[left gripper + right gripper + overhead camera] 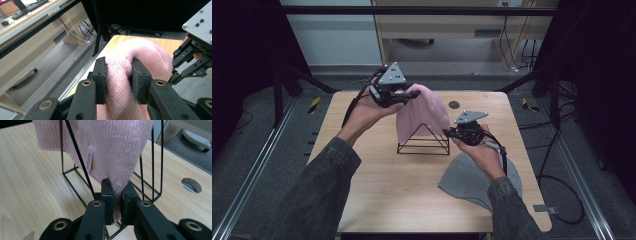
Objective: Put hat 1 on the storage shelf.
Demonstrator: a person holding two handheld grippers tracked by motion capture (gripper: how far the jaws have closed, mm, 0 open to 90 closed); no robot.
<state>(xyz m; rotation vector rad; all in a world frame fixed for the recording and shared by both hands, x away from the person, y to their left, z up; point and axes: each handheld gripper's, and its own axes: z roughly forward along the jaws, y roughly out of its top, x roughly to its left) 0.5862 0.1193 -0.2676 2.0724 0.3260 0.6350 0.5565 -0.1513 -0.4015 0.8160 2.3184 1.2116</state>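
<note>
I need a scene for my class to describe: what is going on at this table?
A person holds a pink knitted hat with both grippers over a black wire pyramid stand on the wooden table. The left gripper pinches the hat's top, the right gripper its lower edge. A grey knitted hat lies flat nearby.

Grey beanie [472, 177] flat on wooden table [402, 185], near right edge; round hole [454, 104] at far side.

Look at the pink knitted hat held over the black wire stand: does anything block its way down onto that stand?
Nothing visible does. The pink hat hangs directly over the wire stand; the grey hat lies aside.
</note>
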